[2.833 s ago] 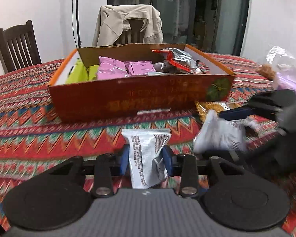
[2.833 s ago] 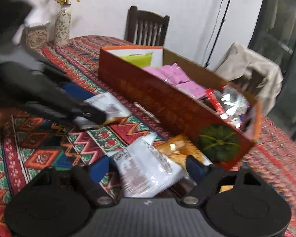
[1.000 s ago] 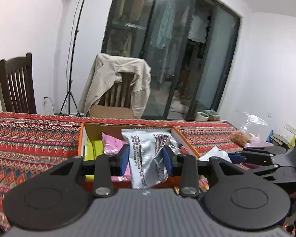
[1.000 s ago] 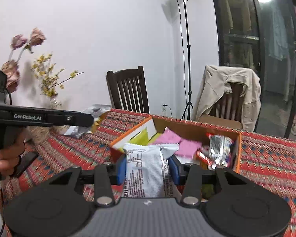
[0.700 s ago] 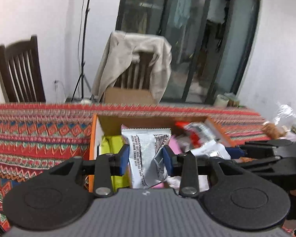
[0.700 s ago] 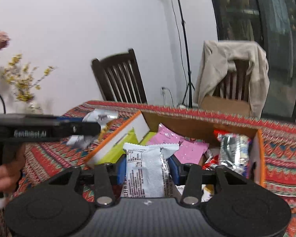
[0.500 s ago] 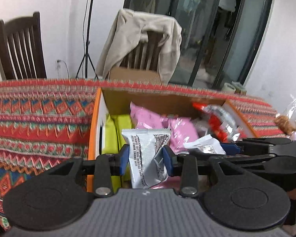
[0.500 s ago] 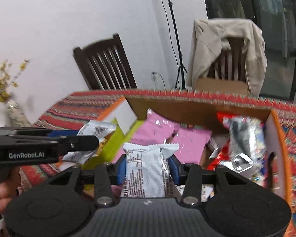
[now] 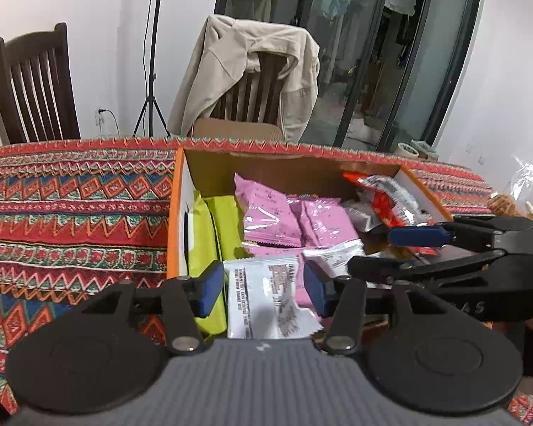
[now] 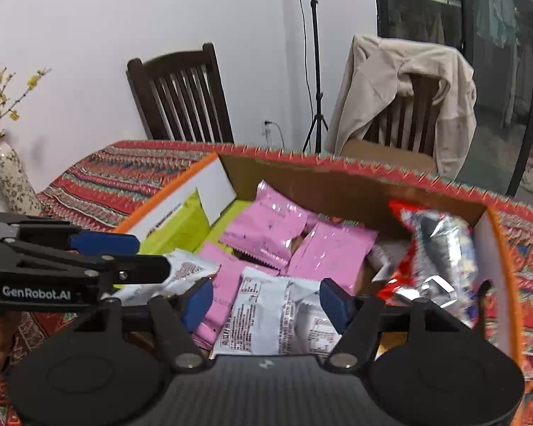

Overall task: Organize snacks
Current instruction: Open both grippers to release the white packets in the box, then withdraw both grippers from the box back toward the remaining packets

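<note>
Even indoor light, fairly bright, soft shadows. Strong fisheye bend w/ dark corners. Glare on foil snack packs [image 10: 440,248]. White packet [image 9: 266,298] slightly blurred; bkgd reasonably sharp.

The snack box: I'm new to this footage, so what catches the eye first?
An orange-rimmed cardboard box of pink packets, on a bright zigzag tablecloth. Over it, the left gripper and right gripper have just been opening, a white packet between each one's jaws, pads clear.
</note>
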Demonstrator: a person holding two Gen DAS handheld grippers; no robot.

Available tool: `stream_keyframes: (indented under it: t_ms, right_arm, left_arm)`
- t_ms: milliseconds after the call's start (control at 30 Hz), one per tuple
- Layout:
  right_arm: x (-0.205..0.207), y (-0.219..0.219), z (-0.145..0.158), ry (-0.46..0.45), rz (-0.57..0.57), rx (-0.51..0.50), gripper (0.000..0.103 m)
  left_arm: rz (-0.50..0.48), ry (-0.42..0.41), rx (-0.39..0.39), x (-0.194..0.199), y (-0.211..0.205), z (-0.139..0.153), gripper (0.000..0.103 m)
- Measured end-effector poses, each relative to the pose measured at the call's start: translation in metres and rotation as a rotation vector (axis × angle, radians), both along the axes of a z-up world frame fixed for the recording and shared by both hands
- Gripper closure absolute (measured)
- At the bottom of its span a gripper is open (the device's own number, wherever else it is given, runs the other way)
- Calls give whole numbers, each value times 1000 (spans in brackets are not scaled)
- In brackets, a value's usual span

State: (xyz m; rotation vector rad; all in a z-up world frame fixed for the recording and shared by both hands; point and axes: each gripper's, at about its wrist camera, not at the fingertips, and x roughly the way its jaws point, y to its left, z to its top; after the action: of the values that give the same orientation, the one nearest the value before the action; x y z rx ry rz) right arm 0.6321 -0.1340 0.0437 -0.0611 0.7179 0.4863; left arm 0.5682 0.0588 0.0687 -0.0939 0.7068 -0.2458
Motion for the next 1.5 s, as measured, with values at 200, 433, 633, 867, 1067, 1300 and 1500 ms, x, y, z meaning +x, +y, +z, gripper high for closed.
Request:
stream_keyframes:
  t_ms: [200, 433, 633, 867, 1067, 1300, 1500]
  right_arm:
    - [-32, -22, 43, -56, -6, 5, 37]
    - [-102, -56, 101, -153, -7, 24, 36]
    - [-183, -90, 141, -233, -4, 36, 30]
    - [-289, -135, 151, -313, -31, 46, 22]
    - [-370, -160, 118, -317, -67, 64, 19]
    - [-440, -162, 50, -284, -120, 38, 17]
    - [-475, -160, -4, -192, -223, 36, 16]
  left_arm:
    - [-12, -57, 15, -43, -6, 41, 48]
    - [-37, -144, 39, -122, -19, 92, 45]
    - [-37, -219, 33, -200, -27, 121, 30]
    - [-8, -271, 21, -285, -30, 102, 21]
    - [55, -260, 44, -348, -33, 49, 18]
    - [93, -156, 16, -410, -36, -5, 18]
    - [79, -63, 73, -425, -48, -41, 18]
